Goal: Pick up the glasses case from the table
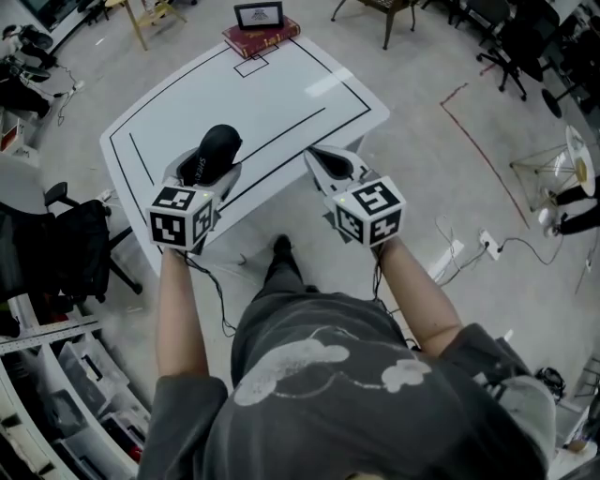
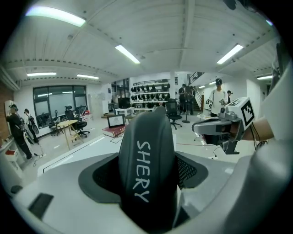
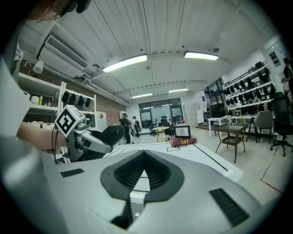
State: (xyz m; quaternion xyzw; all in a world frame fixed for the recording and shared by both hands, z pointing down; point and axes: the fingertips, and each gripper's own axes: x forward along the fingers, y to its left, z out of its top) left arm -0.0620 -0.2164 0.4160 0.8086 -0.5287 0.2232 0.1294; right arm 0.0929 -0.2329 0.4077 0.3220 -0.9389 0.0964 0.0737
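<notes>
Left tool [image 1: 202, 174] around black glasses case [image 2: 147, 164] above white table [image 1: 281, 94]

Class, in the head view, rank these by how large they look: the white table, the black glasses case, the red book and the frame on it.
1. white table
2. glasses case and red book: they look alike, and the case is nearer the camera, so unranked
3. frame
</notes>
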